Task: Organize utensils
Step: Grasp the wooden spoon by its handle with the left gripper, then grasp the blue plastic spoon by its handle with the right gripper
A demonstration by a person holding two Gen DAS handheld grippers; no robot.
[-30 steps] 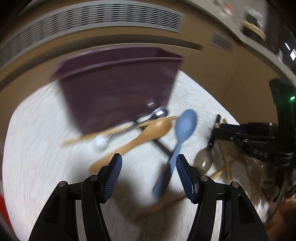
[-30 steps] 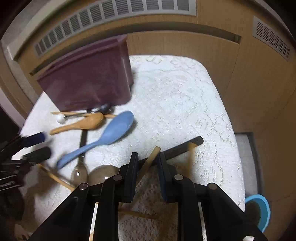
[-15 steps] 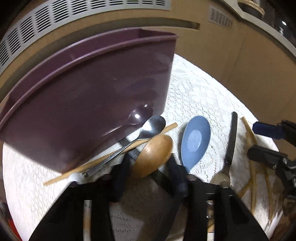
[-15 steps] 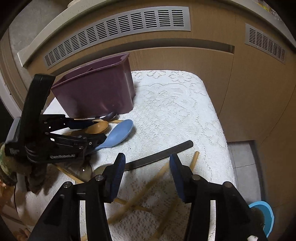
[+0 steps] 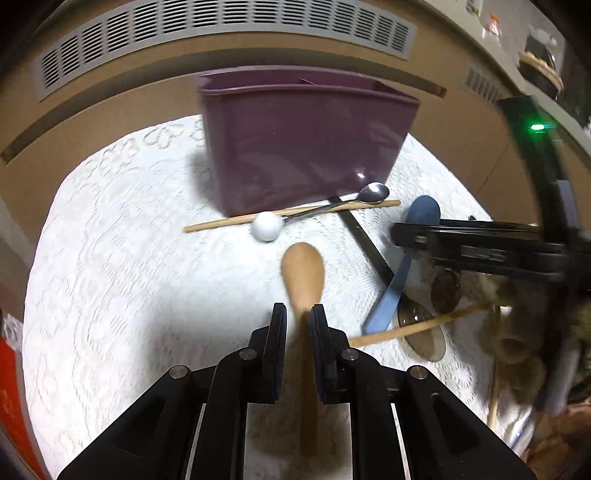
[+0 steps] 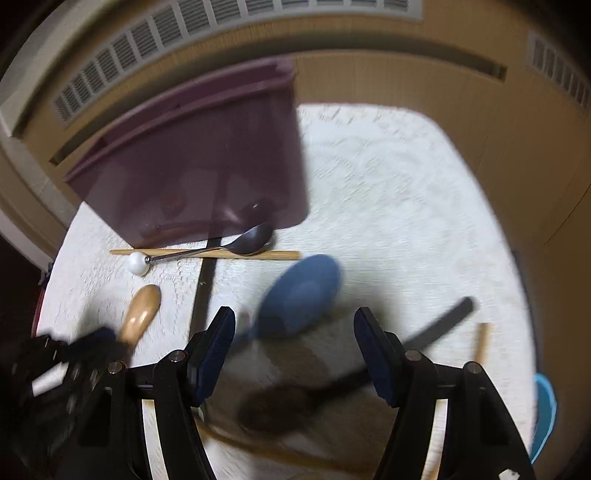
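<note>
Left view: the left gripper (image 5: 297, 320), just closing, clamps the wooden spoon (image 5: 303, 273) by its neck, in front of the purple bin (image 5: 306, 147).

Right view: the right gripper (image 6: 293, 341) has just opened; its jaws stand apart, empty, above the blue spoon (image 6: 299, 295) on the cloth (image 6: 399, 206).

tan cabinet (image 5: 110, 92), grey vent (image 5: 221, 22)

Dim warm light, motion blur, fisheye-bent dark corners.

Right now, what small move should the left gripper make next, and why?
Probably lift the wooden spoon toward the purple bin. The left gripper has just been closing and its jaws now pinch the spoon's handle, while the bin stands just behind it on the lace cloth.
</note>
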